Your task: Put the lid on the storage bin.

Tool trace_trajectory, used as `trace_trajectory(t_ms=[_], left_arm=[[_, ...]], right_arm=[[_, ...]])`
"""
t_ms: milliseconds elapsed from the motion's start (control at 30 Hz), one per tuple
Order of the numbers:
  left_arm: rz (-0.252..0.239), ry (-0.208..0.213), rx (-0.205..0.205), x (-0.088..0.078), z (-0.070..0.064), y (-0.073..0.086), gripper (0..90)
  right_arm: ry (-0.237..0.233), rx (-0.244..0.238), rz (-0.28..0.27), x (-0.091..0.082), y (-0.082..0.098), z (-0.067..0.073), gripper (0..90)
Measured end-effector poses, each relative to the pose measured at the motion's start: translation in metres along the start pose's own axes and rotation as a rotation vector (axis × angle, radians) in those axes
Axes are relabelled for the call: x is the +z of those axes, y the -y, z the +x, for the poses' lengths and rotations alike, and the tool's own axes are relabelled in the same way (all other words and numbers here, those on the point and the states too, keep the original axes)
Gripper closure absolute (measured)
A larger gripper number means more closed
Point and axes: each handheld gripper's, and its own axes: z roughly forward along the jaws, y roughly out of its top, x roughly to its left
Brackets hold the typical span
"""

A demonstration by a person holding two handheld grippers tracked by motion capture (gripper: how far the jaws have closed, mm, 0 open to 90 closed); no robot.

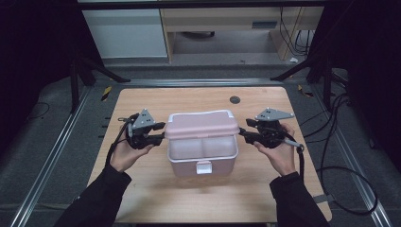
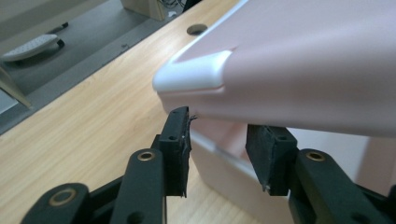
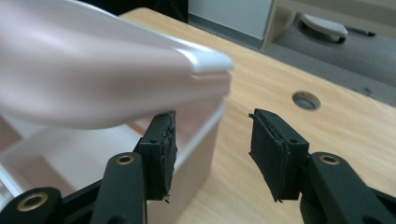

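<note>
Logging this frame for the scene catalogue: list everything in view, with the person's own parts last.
storage box: 1, translucent white, table centre
lid: 1, pink, raised over the box, tilted
front latch: 1, white, box's near wall
table: 1, light wood
cable hole: 1, dark, table's far edge
left gripper: 1, black, at lid's left edge, jaws apart
right gripper: 1, black, at lid's right edge, jaws apart
hands: 2, dark sleeves

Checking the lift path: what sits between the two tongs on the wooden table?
The pink-lidded white plastic storage box, seen in the high view.
</note>
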Motion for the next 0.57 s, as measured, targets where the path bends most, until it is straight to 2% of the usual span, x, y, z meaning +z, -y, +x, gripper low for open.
trace_trajectory(t_ms=[100,167,233,433,500,567], left_arm=[[0.052,-0.024,0.018,-0.003,-0.002,0.013,55.7],[0.041,-0.016,-0.016,-0.007,0.0,0.024,54.2],[0.049,-0.033,-0.045,-0.012,0.004,0.034,52.2],[0.105,-0.064,-0.138,-0.016,0.013,0.067,45.0],[0.129,-0.059,-0.154,-0.015,0.019,0.075,40.1],[0.144,-0.102,-0.191,-0.014,0.028,0.086,37.0]], right_arm=[[0.019,0.014,0.017,-0.004,0.013,-0.006,50.2],[0.042,0.032,0.027,-0.008,0.022,-0.011,49.1],[0.064,0.045,0.044,-0.011,0.032,-0.016,48.2],[0.115,0.088,0.086,-0.012,0.057,-0.026,37.8],[0.142,0.093,0.109,-0.012,0.065,-0.028,36.2],[0.159,0.101,0.123,-0.014,0.071,-0.031,34.4]])
